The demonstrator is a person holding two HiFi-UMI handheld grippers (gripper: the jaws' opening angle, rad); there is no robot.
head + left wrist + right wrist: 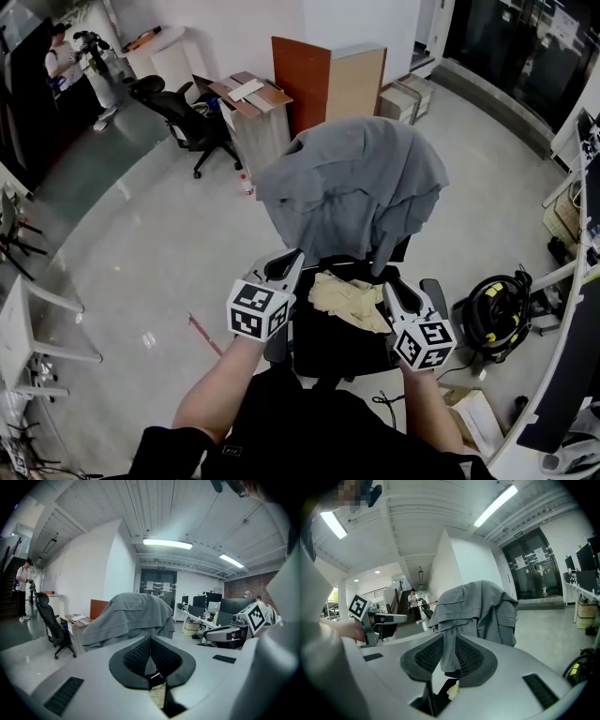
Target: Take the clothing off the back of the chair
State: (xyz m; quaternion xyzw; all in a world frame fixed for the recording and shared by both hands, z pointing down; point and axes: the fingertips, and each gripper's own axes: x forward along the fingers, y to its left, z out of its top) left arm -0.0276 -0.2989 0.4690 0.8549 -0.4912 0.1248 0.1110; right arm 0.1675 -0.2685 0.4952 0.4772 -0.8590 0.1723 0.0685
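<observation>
A grey garment [352, 183] hangs over the back of a black office chair [323, 342], covering the backrest fully. On the seat lies a crumpled cream cloth [349, 300]. My left gripper [293, 258] hovers at the seat's left front corner, short of the garment, with its jaws closed together and empty. Over the seat's right side, my right gripper [388, 289] shows a narrow gap between its pads and holds nothing. The left gripper view shows the garment [129, 616] ahead beyond the left gripper [150, 644]. In the right gripper view the garment [480, 609] hangs past the right gripper [449, 644].
Another black office chair [183, 117] and a wooden desk [253, 108] stand behind on the left, with an orange board [300, 80] and cardboard boxes [408, 94] beyond. A black-and-yellow vacuum [495, 314] sits on the floor at right. A person [66, 56] stands far left.
</observation>
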